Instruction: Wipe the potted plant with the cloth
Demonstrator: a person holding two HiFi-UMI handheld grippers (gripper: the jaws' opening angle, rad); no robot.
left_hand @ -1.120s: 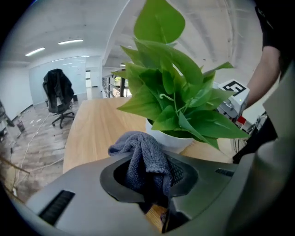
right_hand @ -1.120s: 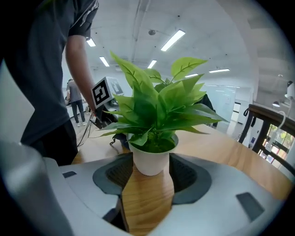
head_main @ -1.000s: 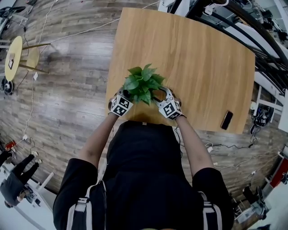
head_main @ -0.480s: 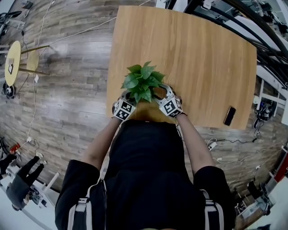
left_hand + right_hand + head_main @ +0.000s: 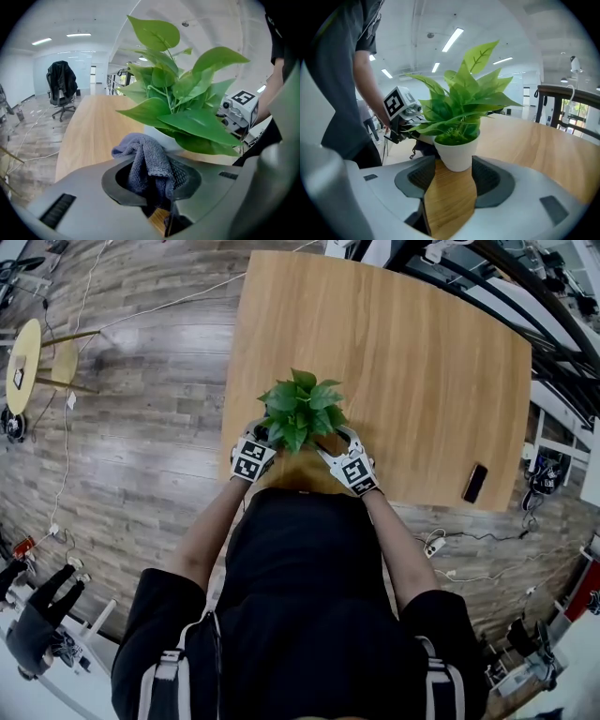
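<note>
A green leafy plant (image 5: 300,409) in a white pot (image 5: 457,151) stands near the front edge of the wooden table (image 5: 403,362). My left gripper (image 5: 262,435) is at the plant's left side, shut on a crumpled grey-blue cloth (image 5: 149,161). The cloth sticks out of the jaws just below the lowest leaves (image 5: 197,124), close to the pot. My right gripper (image 5: 330,439) is at the plant's right side. In the right gripper view the pot fills the gap between the two pads (image 5: 485,176), which stand wide and close on its sides.
A black phone (image 5: 474,483) lies near the table's right front corner. Wood floor with cables surrounds the table, and a round yellow side table (image 5: 28,357) stands far left. An office chair (image 5: 62,86) stands beyond the table's far end.
Both grippers have rolled a little where they are beside the plant, and the leaves have shifted slightly. The grips on the cloth and on the pot look the same.
</note>
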